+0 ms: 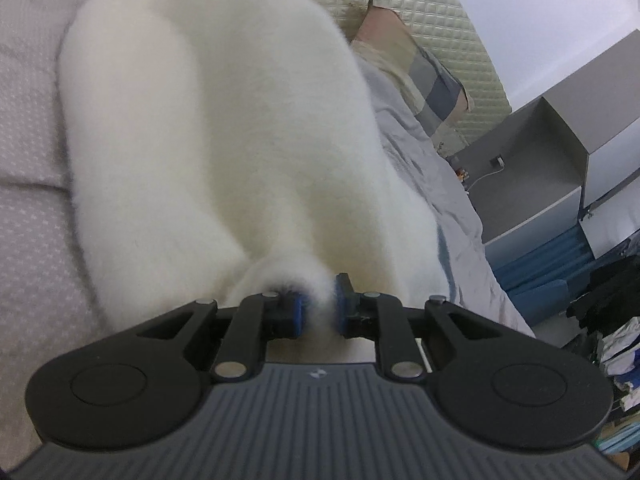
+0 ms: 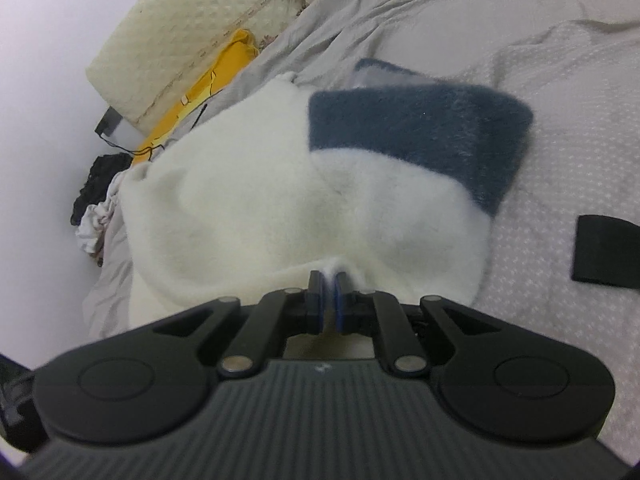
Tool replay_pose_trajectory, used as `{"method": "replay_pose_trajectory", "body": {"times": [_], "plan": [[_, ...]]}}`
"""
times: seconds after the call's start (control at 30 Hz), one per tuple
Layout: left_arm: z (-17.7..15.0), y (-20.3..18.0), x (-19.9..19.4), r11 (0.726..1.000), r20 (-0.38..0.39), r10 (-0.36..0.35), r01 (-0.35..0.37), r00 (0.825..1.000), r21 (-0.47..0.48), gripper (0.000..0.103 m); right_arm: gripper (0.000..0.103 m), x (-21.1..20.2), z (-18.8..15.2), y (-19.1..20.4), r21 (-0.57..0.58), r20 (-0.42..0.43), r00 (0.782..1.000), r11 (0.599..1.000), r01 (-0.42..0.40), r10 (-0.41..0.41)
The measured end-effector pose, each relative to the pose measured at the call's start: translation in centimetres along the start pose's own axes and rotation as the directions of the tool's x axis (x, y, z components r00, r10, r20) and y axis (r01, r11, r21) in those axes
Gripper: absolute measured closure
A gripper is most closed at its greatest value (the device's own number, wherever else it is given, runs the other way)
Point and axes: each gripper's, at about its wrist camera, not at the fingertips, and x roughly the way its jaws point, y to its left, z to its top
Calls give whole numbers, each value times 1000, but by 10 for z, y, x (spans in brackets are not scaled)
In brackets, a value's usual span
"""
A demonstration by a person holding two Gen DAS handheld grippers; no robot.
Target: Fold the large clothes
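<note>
Blue pads of my left claw pinch a tuft of the fluffy white garment, and my right claw is clamped on another bit of its near edge. It lies mid-bed, its dark blue band toward the far side of the bedspread. Left's hold looks thin; fluff may slip out and spoil the fold.
</note>
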Motion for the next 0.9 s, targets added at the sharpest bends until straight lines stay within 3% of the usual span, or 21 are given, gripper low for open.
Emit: {"method": "replay_pose_trajectory", "body": {"times": [0.27,0.37,0.4,0.43,0.53,0.63,0.73,0.8,0.9], "plan": [[4,5,-10,998,-3,-49,49,999,-34,79,93,-6,0,-5,50,1,1000,998,-24,24],[0,0,-26,995,13,-85,85,996,-46,61,88,-16,-1,-3,62,8,999,998,-34,34],[-2,-1,-33,994,23,-99,100,995,-47,51,83,-20,-1,-4,70,10,999,997,-40,40],[-5,-3,-40,993,37,-109,111,993,-47,45,71,-24,-2,-4,78,12,999,996,-52,51],[-12,-12,-62,991,63,-130,131,989,-17,36,45,-35,-7,-1,87,11,996,992,-88,87],[-16,-12,-84,994,105,-104,106,989,-13,27,33,-47,-12,0,89,8,994,990,-112,112],[-16,-5,-107,995,161,-82,89,984,-39,26,23,-60,-14,0,77,23,995,992,-100,98],[-15,3,-123,995,206,-62,77,977,-65,24,22,-71,-13,0,71,52,994,992,-102,98],[-17,17,-135,990,238,38,-3,970,-144,23,22,-86,-7,-8,95,120,989,990,-102,90]]}}
